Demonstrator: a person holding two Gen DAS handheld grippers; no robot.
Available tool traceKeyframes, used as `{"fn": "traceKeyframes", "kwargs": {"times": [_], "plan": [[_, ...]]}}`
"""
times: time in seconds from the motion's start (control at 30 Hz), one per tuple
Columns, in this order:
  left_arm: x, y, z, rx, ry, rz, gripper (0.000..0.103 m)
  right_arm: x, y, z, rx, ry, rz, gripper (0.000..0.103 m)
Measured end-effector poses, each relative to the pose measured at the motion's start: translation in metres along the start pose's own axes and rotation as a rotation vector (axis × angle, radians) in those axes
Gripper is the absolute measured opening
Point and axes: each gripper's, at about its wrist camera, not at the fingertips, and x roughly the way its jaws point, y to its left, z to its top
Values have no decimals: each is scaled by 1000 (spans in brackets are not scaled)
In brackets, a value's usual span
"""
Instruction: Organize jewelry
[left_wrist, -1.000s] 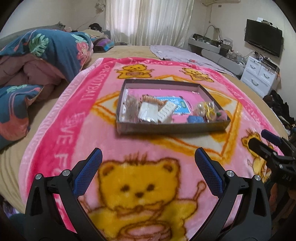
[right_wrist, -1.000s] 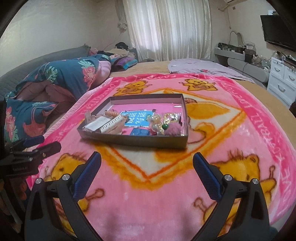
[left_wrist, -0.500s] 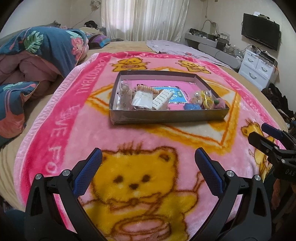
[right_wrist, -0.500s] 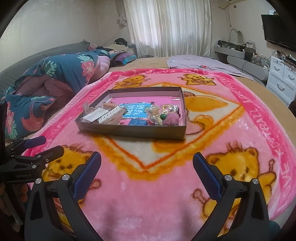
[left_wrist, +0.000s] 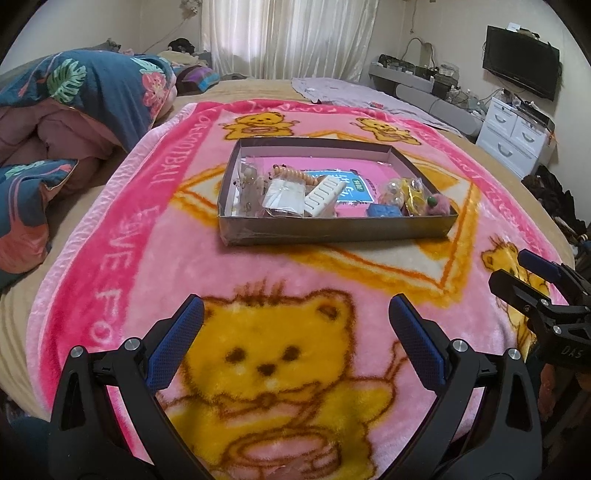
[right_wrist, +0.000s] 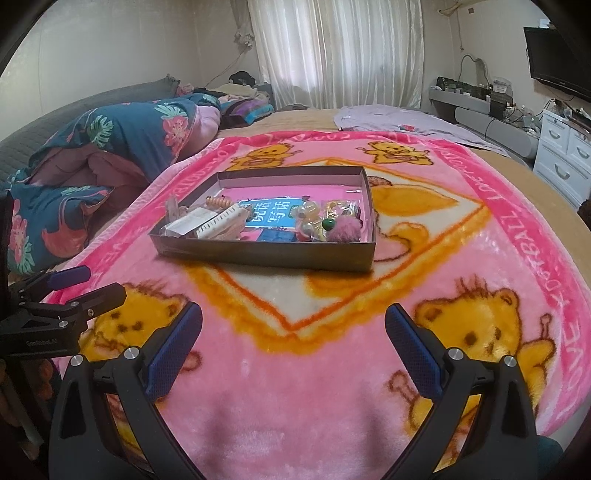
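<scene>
We note both the left gripper and right gripper spread empty, drawn nearer than a second ago to the box on the bed's blanket, jewelry clustered inside, unsorted.

Both wrist views face the shared box.

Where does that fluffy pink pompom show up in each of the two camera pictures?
Left wrist view: the pompom lies right of centre, in the box's near right corner.
Right wrist view: the pompom lies near the centre, in that same corner.
Shared landmark: the blue card on the box floor.
</scene>
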Motion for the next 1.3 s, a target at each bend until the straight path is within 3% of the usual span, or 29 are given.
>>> {"fn": "traceKeyframes", "kwargs": {"times": [1.3], "plan": [[0, 4, -1, -6, 21, 35, 94, 0, 1, 0, -4, 1, -1, 99]]}}
